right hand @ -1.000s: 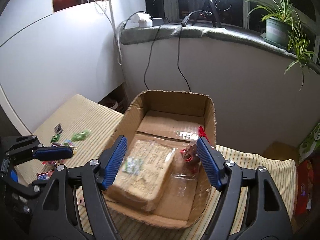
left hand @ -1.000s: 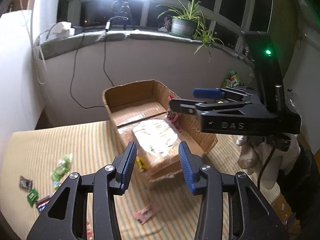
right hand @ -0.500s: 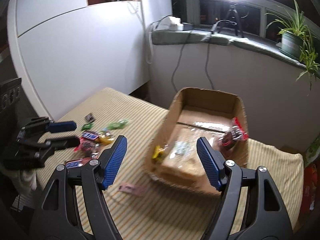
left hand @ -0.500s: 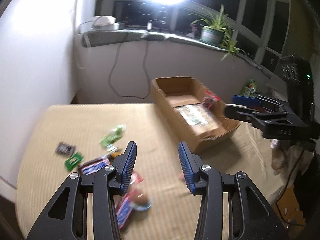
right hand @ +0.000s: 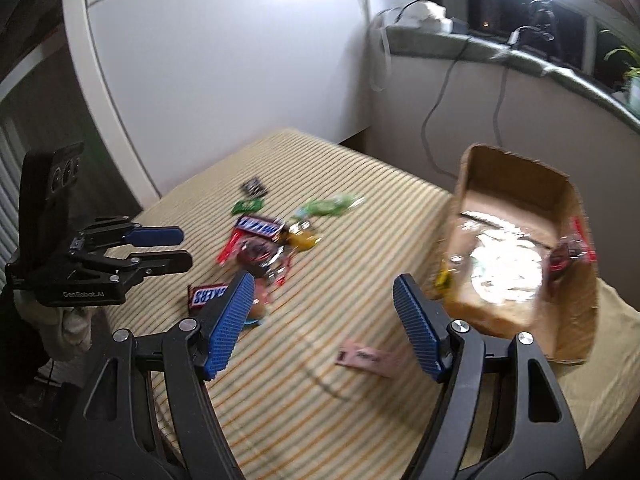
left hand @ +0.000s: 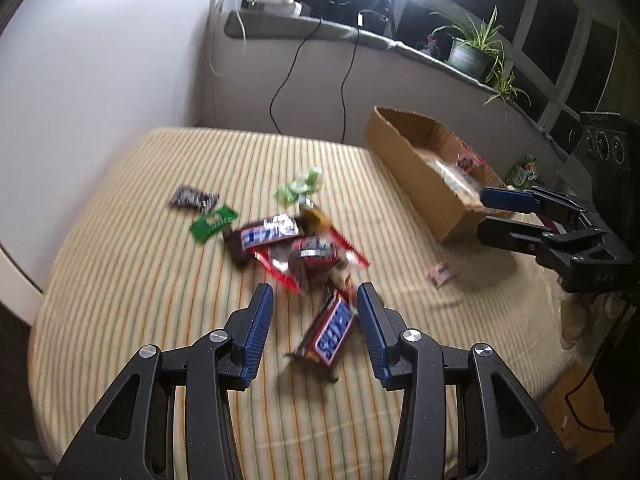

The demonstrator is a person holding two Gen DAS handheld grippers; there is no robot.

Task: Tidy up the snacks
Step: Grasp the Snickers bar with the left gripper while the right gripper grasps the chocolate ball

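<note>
— Jaws on both tools: what do they hold?
— Nothing. Left gripper (left hand: 316,330) is spread wide, its pads flanking the Snickers bar (left hand: 332,334); right gripper (right hand: 324,322) gapes over bare striped cloth (right hand: 360,184).
— Why is the left one there?
— Likely lining up a grab; the loose snacks heap (left hand: 296,248) lies at its twelve o'clock, the cardboard box (left hand: 416,168) at two.
— And the pose?
— Left pitched down at the bar; right hovers higher, with the box (right hand: 520,248) at its two o'clock.
</note>
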